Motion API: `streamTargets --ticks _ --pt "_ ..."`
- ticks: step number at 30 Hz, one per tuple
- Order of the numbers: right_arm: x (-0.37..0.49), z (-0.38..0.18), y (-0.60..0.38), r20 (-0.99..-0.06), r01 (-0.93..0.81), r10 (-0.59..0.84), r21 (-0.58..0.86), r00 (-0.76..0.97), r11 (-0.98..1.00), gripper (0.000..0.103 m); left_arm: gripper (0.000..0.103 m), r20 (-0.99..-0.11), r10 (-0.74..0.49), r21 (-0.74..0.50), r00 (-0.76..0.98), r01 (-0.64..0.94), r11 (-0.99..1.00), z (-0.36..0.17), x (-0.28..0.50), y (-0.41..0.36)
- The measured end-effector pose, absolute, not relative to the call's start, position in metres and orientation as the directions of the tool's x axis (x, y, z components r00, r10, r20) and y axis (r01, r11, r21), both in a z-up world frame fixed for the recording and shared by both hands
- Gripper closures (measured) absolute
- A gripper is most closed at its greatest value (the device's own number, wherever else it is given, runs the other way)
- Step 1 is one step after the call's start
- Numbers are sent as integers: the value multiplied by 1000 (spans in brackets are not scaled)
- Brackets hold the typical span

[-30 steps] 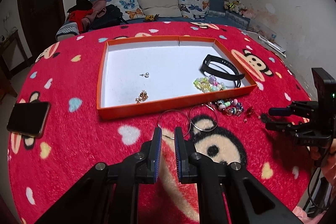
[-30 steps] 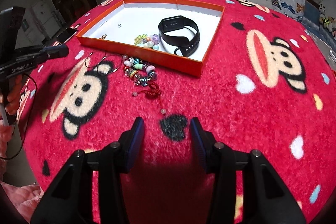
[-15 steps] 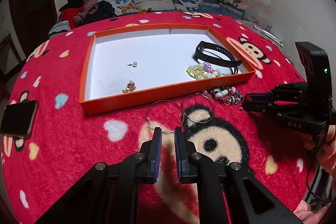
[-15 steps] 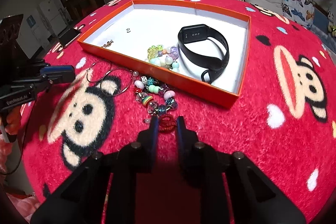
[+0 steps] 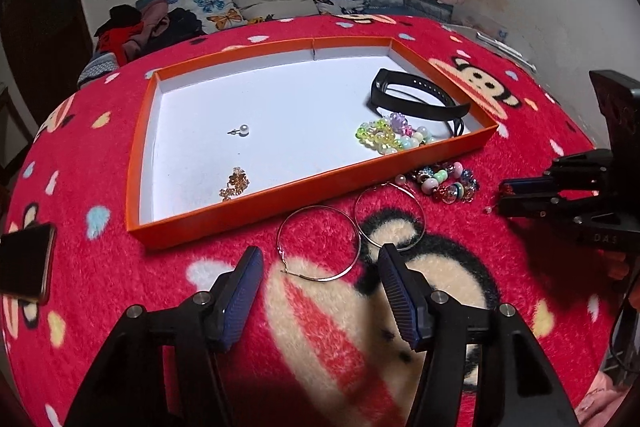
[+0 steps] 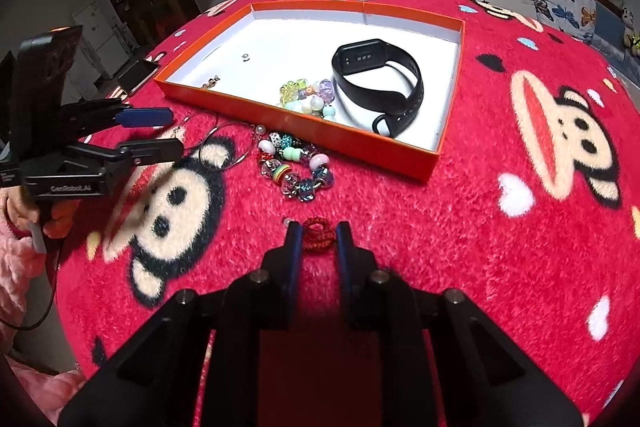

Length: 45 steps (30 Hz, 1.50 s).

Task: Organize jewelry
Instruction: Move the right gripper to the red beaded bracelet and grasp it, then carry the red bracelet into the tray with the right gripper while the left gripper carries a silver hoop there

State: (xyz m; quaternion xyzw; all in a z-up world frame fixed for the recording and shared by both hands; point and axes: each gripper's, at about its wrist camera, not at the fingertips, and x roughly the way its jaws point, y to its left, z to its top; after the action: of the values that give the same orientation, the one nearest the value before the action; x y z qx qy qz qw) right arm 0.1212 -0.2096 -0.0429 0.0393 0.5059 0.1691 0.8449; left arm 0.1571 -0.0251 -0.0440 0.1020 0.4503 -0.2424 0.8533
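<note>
Shallow orange cardboard tray with white floor (image 5: 256, 205) (image 6: 304, 121) lying flat on red plush cartoon-monkey blanket (image 5: 120, 307) (image 6: 500, 247). Inside the tray: black rubber fitness band (image 5: 416, 99) (image 6: 380, 83) at the far right end, pastel translucent bead bracelet (image 5: 390, 137) (image 6: 308, 97) just beside it against the near wall, small pearl stud earring (image 5: 242, 131) (image 6: 246, 57) mid-floor, tiny amber bead cluster (image 5: 235, 183) (image 6: 212, 81) close to the near wall.

Outside the tray, just beyond its near wall: 2 thin silver hoop earrings (image 5: 320, 245) (image 6: 224, 145) side by side on the blanket, multicoloured glass-bead bracelet (image 5: 448, 183) (image 6: 298, 165) to their right.

Left gripper (image 5: 320, 275) (image 6: 168, 133) released, blue-padded fingers spread wide, straddling the nearer hoop's edge; contact not discernible.

Right gripper (image 6: 317, 239) (image 5: 500, 199) on the near side of the glass-bead bracelet, away from the tray, clenched on red braided cord knot (image 6: 318, 235), a small pale bead beside its left finger.

Dark smartphone (image 5: 24, 267) lying well left of the tray.
</note>
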Motion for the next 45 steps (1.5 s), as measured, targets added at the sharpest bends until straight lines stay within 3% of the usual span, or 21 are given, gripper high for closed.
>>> streamTargets --ticks 12,19,28,37,45 --pt "121 -45 -208 -844 -244 329 244 424 939 86 40 -821 -312 25 479 576 817 -57 170 -34" --pt "123 -44 -207 -845 -245 326 240 424 939 86 51 -803 -332 44 495 605 795 -58 166 -39" --pt "124 -41 -204 -840 -250 334 245 428 937 86 51 -789 -316 68 527 585 808 -56 154 -39" --pt "133 -19 -202 -809 -271 376 277 453 922 86 51 -737 -385 -37 555 536 844 -18 144 -19" --pt "166 14 -206 -752 -276 371 256 546 926 86 51 -685 -369 -39 628 475 879 24 176 -4"
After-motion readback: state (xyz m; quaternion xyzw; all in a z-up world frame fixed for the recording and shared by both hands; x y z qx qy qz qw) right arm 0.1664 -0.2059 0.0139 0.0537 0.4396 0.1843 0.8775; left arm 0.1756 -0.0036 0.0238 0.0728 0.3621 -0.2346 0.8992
